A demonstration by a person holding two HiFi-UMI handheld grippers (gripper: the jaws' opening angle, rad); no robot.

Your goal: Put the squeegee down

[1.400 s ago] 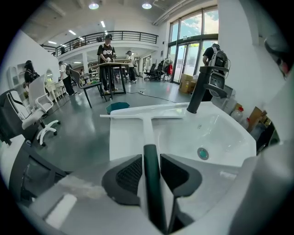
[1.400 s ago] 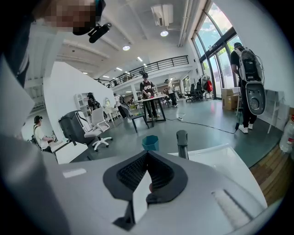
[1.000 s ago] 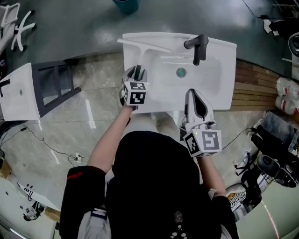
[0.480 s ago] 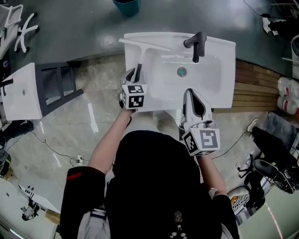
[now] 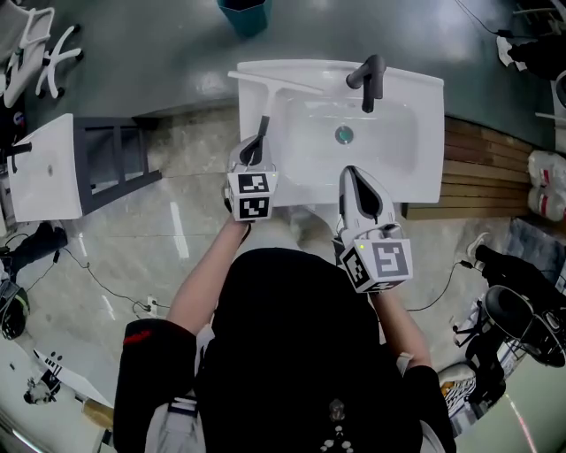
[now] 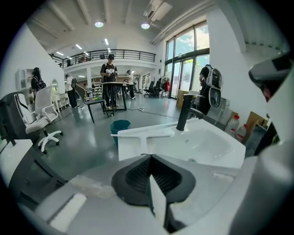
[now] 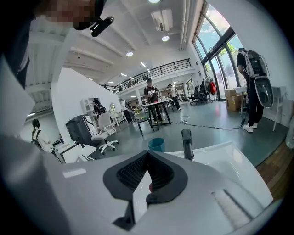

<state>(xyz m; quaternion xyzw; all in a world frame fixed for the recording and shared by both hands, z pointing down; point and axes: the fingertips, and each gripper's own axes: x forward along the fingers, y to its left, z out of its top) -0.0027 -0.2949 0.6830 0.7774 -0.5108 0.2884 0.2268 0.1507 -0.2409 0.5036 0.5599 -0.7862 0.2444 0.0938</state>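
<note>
The squeegee [image 5: 274,82] lies flat on the sink [image 5: 428,133], its blade along the rim at 11 o'clock of the basin and its white handle running back toward the person on the left ledge. It rests there on its own, so the putting down looks done.

The left gripper [image 5: 262,131] hangs over the near end of the handle; its jaws have just been closing and now stand pressed together with nothing between them, as its own view shows. What seems left is only to draw that hand clear.

The right gripper [image 5: 349,174] sits at 6 o'clock of the basin, fingers likewise together and empty.

Around it, the dark faucet [image 5: 371,80] stands at 1 o'clock and the drain [image 5: 344,134] at the basin's middle. A teal bin [image 5: 245,13] is beyond the sink at 12 o'clock, a second white sink [image 5: 44,168] on a dark frame at 9 o'clock, and wooden slats [image 5: 486,168] at 3 o'clock. Nothing blocks the hand's way back.
</note>
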